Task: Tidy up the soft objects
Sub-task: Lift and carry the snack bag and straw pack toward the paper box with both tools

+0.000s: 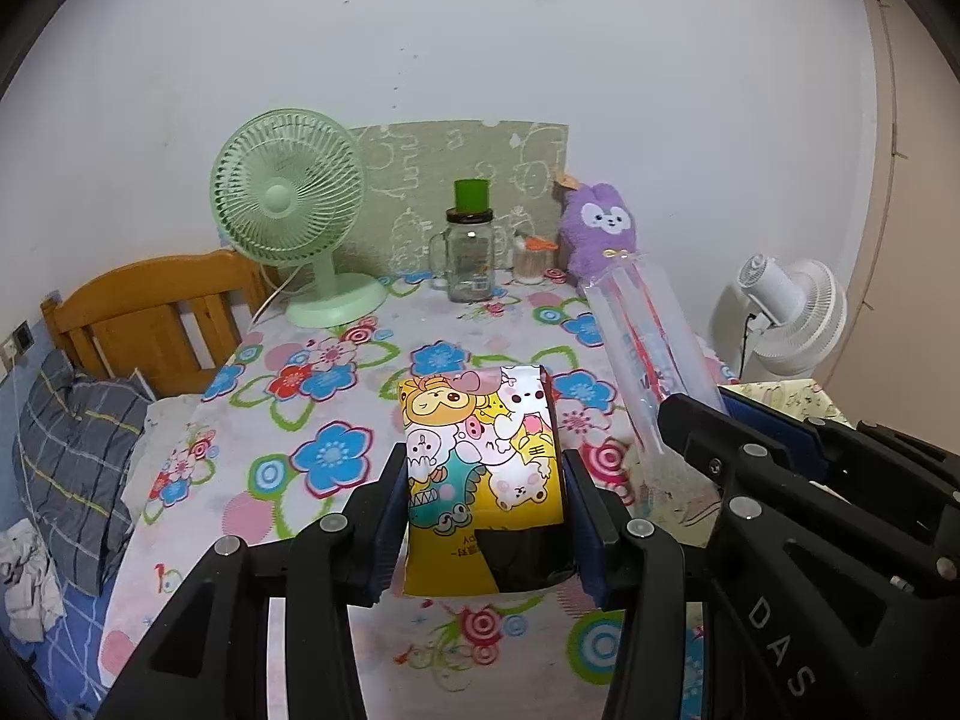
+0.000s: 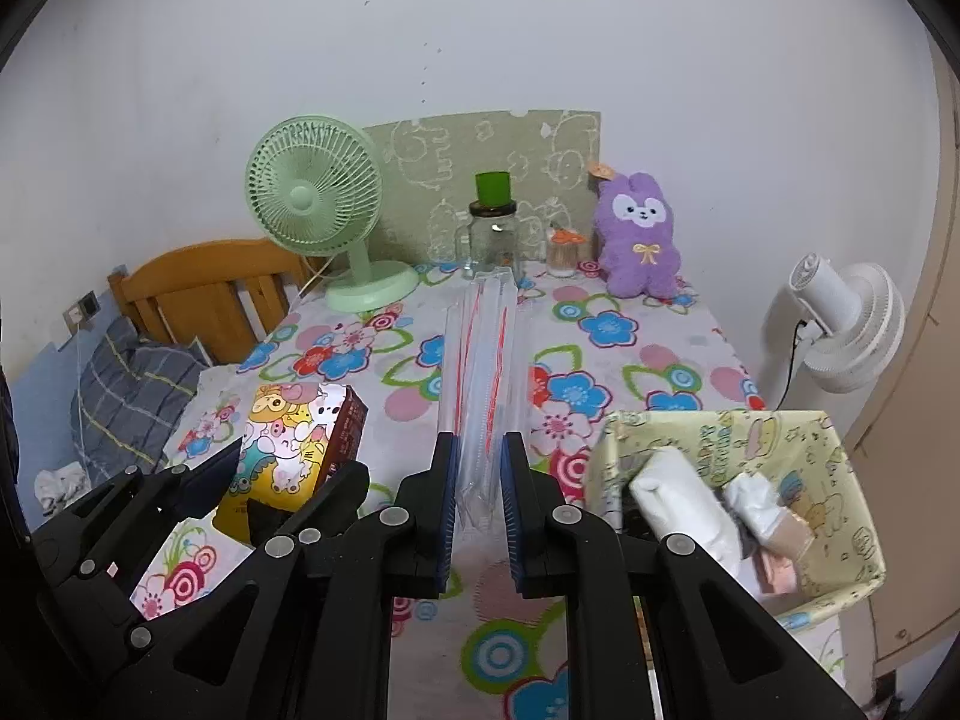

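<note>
My left gripper (image 1: 485, 516) is shut on a cartoon-printed yellow box (image 1: 480, 450), held above the floral tablecloth (image 1: 336, 396); the same box (image 2: 288, 450) shows at the left of the right wrist view. My right gripper (image 2: 480, 498) is shut on a long clear plastic packet with red stripes (image 2: 483, 372), which points away from me; in the left wrist view that packet (image 1: 648, 348) slants up at the right. A purple plush rabbit (image 2: 639, 234) sits upright at the back right of the table.
A green desk fan (image 1: 294, 222), a glass jar with a green cup on it (image 1: 471, 252) and a small toothpick jar (image 1: 531, 261) stand along the back. A yellow fabric bin (image 2: 840, 462) holding white bundles sits at the right. A white fan (image 2: 840, 324) and a wooden bed headboard (image 1: 150, 312) flank the table.
</note>
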